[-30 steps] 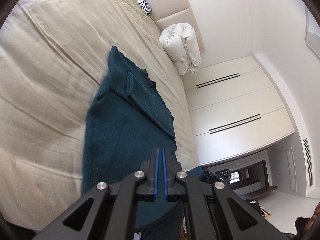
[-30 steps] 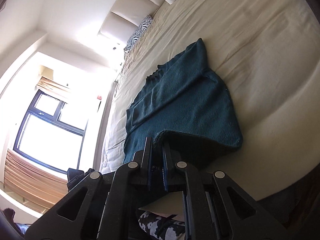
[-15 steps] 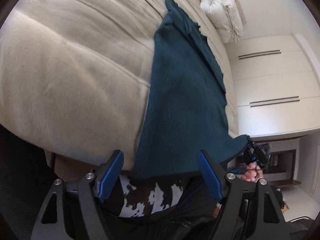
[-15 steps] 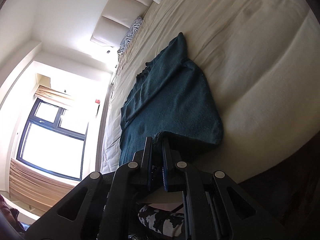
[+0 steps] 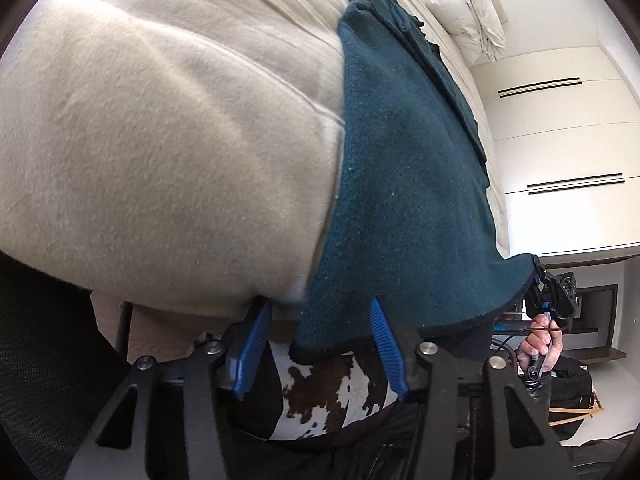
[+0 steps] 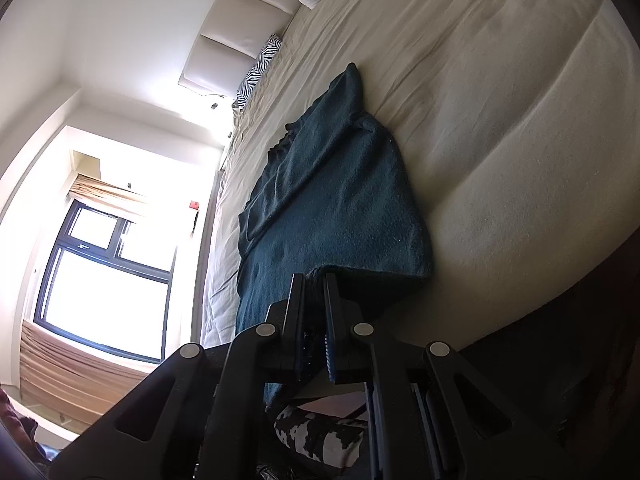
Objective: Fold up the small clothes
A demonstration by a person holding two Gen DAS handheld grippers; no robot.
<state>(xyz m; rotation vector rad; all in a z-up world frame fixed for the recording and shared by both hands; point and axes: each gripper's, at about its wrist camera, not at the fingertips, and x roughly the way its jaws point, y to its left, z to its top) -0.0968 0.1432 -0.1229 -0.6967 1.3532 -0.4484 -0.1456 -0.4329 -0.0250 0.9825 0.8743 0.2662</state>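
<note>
1. At the far left of the left wrist view, a wide bed covered in a cream, softly creased sheet [image 5: 168, 128] fills most of the frame, its rounded near edge curving down towards the camera.

2. Right of centre, a dark teal knitted garment [image 5: 404, 168] lies along the bed, stretching from the far mattress to the near edge, where its hem hangs over the side.

3. The left gripper [image 5: 320, 332] – black arms with blue ribbed pads – sits at the bottom of this view. Its jaws are closing, and the garment's left hem corner hangs between them; the pads stand apart from the cloth on both sides.

4. Further right, the garment's other hem corner is lifted and pinched by the right gripper [image 5: 538, 280], seen small, with the person's hand [image 5: 542, 344] below it.

5. At the far right stand white wardrobe doors [image 5: 560, 128], and a rolled white duvet [image 5: 460, 8] lies at the head of the bed.

6. In the right wrist view, a bright window [image 6: 104, 280] is at the left. In the centre, the right gripper's pads are nearly together – clamped on the teal hem, which runs away up the bed.
</note>
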